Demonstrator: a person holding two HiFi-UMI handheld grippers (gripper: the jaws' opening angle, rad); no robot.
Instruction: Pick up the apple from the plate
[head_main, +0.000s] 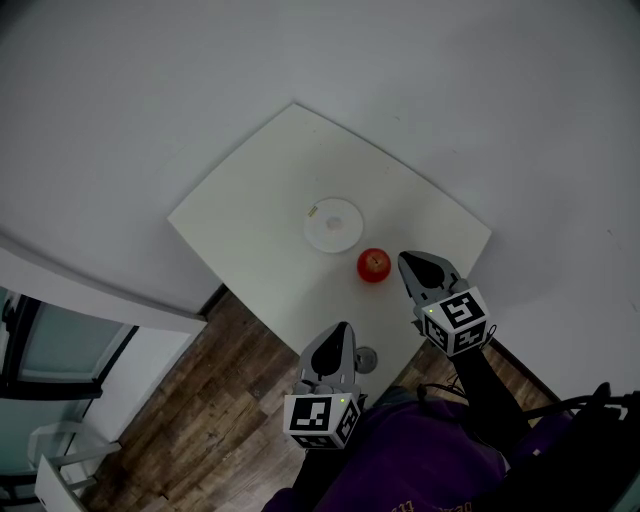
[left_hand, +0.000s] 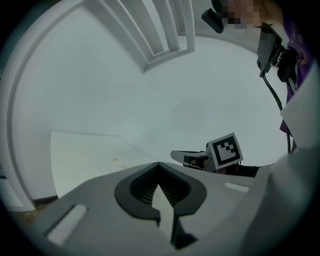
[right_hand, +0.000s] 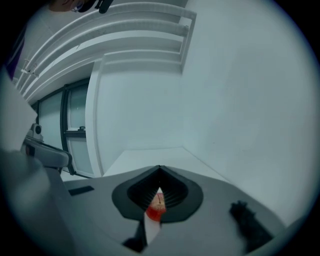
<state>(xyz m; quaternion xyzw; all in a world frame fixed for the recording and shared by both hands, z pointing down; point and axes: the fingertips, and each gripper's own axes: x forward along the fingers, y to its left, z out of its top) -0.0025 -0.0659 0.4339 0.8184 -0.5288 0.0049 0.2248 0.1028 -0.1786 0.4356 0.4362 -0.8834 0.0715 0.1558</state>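
Red apple (head_main: 373, 265); white plate (head_main: 335, 228); off-white table (head_main: 262, 190).

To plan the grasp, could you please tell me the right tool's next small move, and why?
Probably open the right tool: its jaws are together and empty, while the apple sits on the table just ahead, beside the plate.

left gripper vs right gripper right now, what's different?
The right gripper reaches over the table, its tip beside the apple; the left gripper sits back by the table's near edge. The gap below the right gripper's jaws shows red apple; the left gripper's shows only pale table. Shared: both shut, holding nothing.
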